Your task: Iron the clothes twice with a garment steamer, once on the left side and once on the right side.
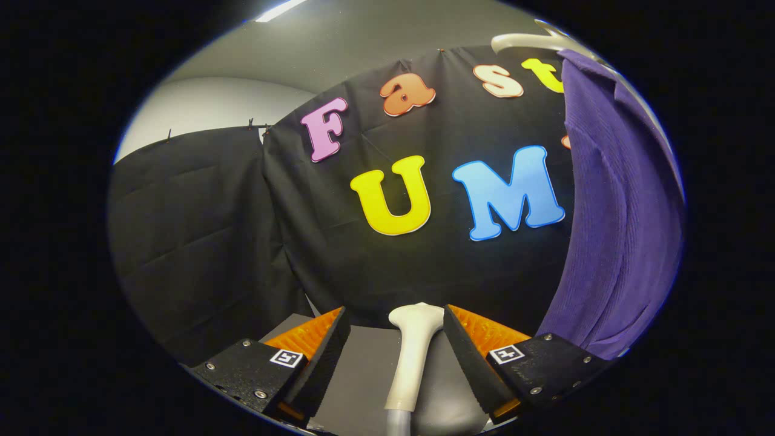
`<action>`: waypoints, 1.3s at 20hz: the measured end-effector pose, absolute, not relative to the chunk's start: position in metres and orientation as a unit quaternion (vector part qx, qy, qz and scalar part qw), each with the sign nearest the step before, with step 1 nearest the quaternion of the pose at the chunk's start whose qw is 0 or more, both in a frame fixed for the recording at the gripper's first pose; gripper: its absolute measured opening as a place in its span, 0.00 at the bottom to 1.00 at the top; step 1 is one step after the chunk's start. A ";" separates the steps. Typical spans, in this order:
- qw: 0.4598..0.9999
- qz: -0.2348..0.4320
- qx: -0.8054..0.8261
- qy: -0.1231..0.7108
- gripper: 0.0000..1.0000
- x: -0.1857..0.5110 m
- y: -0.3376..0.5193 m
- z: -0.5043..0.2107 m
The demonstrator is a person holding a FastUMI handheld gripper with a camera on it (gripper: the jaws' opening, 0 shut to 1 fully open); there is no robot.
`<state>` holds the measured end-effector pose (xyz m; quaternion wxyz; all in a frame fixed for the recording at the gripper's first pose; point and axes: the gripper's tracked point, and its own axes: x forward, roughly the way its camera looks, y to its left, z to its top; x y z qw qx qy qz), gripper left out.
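Your hand-held gripper (396,351) is spread, and the steamer head (413,348) stands between its fingers, touched by neither. This looks like the grasp step: close on the handle next. The purple garment (611,230) hangs to the right on a hanger (527,41), with nothing between.

black cloth booth wall (200,242) hung in creased panels, clipped along top edge; pale grey room wall (206,103) above; ceiling light strip (277,10) overhead; grey tabletop (357,375) below.
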<state>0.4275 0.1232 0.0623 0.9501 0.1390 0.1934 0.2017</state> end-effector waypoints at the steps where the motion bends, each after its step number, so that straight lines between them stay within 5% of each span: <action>1: 0.946 0.202 0.149 0.207 0.95 0.435 0.125 0.054; 14: 0.888 0.186 0.162 0.389 0.94 0.450 0.155 -0.053; 20: 0.874 0.167 0.173 0.422 0.72 0.448 0.152 -0.072; 21: 0.873 0.166 0.179 0.423 0.49 0.451 0.155 -0.074; 26: 0.860 0.179 0.185 0.441 0.43 0.445 0.160 -0.080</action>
